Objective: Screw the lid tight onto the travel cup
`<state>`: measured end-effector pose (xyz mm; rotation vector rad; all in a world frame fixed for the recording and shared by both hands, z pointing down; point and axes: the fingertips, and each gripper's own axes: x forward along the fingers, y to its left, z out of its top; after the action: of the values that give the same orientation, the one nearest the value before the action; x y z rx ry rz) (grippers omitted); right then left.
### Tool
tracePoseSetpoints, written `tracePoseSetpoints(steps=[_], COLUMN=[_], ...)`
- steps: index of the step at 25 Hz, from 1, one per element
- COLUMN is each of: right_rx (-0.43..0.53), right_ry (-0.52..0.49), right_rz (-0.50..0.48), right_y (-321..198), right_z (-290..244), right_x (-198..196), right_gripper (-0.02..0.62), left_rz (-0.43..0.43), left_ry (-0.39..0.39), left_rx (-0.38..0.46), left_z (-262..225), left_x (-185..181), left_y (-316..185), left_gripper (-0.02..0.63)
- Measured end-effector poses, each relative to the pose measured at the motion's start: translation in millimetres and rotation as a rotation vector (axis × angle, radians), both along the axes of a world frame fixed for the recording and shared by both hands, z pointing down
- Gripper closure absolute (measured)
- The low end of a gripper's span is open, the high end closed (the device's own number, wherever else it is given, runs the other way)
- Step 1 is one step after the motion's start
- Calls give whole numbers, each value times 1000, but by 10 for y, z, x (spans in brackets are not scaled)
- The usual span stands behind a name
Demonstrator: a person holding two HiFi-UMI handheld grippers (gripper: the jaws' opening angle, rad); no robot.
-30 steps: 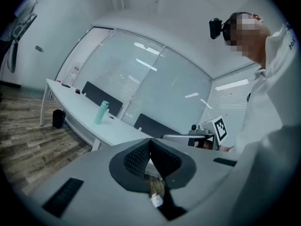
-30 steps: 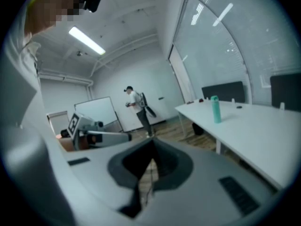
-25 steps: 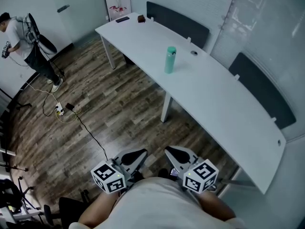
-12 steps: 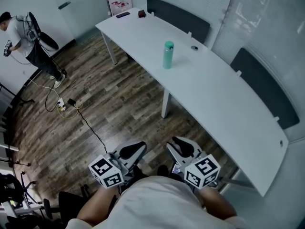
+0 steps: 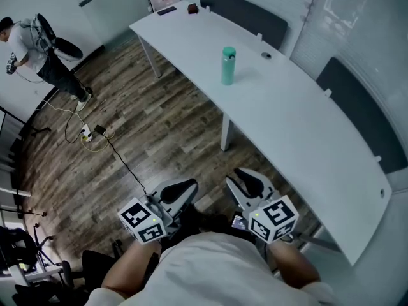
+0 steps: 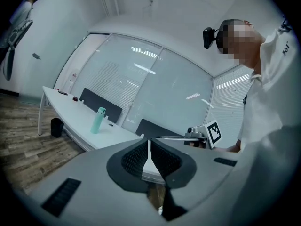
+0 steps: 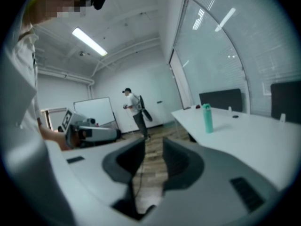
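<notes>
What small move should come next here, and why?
Probably step closer to the long white table: the tall teal travel cup stands upright far out of reach, its lid seemingly on. The left tongs are shut; the right tongs have just been opening, nothing between them.

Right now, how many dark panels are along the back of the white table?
2. One dark panel stands behind the green cup; the other dark panel stands farther along, toward the table's near end.
</notes>
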<state>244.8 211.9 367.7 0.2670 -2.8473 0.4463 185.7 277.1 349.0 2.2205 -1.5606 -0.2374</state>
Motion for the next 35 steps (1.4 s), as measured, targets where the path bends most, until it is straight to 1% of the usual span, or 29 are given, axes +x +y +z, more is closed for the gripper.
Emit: tracePoseSetpoints(steps=[3,8,11,15,19,23,26,31,35], right_rx=[8,23,26,35,43,52,59,76,106], right_ry=[7,15,18,39,54,70,79,90,96], right_rz=[18,77,109,168,225,278,310,364,378], right_y=[-113,-374,-521,-701,-828,-954,-1043,-1296,-1566], right_z=[16,34,-13,-53,-26,-35,-41,-69,-84], right_x=[-234,-746,-1104,-1512,-1784,-1953,-2032,-2034,-2030], right_gripper=[483,482,477,476,474,472,472,472,469], left_rz=[17,46,69,107,165,209,240,264,279], left_ry=[-16,-12,-41,-48,-52,-54,-56,-35,-54], left_rx=[11,36,57,69,60,68,65,52,39], left_z=[16,23,-34,-33,88,123,179,281,330], left_x=[-271,-818,-1209,-1712,-2030,-2228,-2315,-2350,-2334], left_y=[-142,-419,-587,-797,-974,-1138,-1238,-1493,-1776], left_gripper=[581,580,578,552,517,494,489,485,485])
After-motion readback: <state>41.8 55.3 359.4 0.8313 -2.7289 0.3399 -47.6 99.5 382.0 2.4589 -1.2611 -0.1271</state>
